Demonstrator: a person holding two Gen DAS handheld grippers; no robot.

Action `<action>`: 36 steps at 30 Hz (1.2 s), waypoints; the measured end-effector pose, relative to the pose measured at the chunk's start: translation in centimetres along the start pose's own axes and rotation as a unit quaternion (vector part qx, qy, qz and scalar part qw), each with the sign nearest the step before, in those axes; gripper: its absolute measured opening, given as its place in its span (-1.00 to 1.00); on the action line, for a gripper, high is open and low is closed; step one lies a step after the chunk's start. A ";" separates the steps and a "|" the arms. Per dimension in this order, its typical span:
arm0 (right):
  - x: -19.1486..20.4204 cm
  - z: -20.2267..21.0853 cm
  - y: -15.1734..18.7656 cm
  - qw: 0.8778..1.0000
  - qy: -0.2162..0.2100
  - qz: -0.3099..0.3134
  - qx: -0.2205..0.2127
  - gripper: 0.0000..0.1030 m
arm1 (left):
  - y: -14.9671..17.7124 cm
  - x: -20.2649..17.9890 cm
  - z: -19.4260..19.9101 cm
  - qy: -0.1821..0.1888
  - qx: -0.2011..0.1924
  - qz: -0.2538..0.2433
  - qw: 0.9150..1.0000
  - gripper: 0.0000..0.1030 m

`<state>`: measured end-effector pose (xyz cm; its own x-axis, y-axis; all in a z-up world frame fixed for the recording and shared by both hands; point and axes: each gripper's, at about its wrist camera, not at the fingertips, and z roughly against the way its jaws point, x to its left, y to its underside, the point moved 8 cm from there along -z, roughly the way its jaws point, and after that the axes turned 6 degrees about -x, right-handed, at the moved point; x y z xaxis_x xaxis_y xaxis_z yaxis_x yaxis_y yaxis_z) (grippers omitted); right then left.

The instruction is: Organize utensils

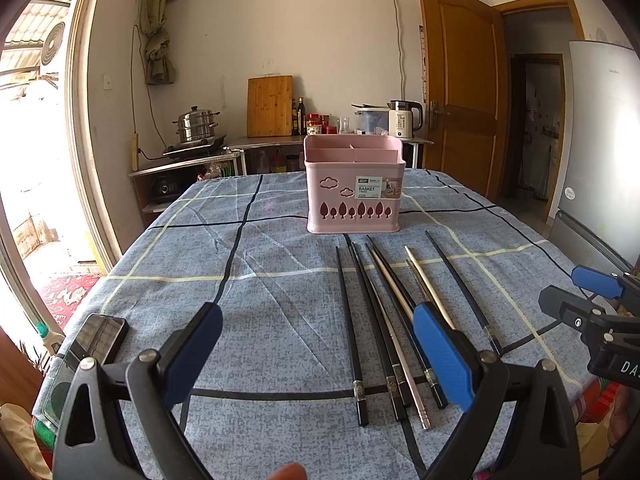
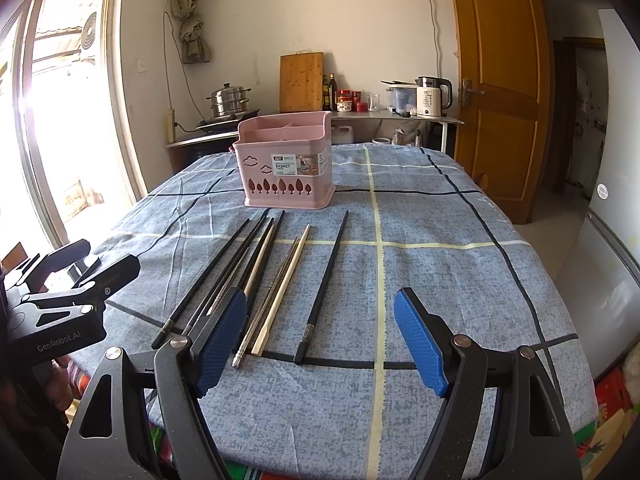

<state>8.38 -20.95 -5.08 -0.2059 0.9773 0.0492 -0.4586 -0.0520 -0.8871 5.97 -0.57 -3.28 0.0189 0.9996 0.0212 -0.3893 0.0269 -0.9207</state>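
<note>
Chopsticks (image 1: 384, 320) lie loose on the checked tablecloth (image 2: 440, 208), just before the pink basket (image 1: 354, 196) | left gripper (image 1: 316, 356) and right gripper (image 2: 320, 340) both spread wide, holding nothing | thin, stiff, slick, likely light; best pinched mid-shaft.

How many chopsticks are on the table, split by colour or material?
Black chopsticks: 4
Silver metal chopsticks: 2
Pale wooden chopsticks: 2
Total: 8
</note>
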 end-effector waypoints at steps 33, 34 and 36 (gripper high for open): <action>-0.3 -0.6 0.1 1.000 -0.001 -0.001 0.005 0.48 | 0.2 0.5 -1.3 -0.003 0.019 -0.004 1.000 0.90; -0.4 -0.8 0.0 1.000 -0.002 -0.003 0.008 0.48 | 0.1 0.5 -1.6 -0.003 0.020 -0.007 1.000 0.90; -0.5 -1.5 -0.1 1.000 -0.005 -0.003 0.013 0.48 | -0.1 0.5 -2.4 -0.007 0.023 -0.021 1.000 0.90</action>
<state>9.79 -21.18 -5.71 -0.2116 0.9756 0.0589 -0.4822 -0.0518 -0.8745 8.19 -0.12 -4.10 0.0234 0.9977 0.0642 -0.4298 0.0680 -0.9004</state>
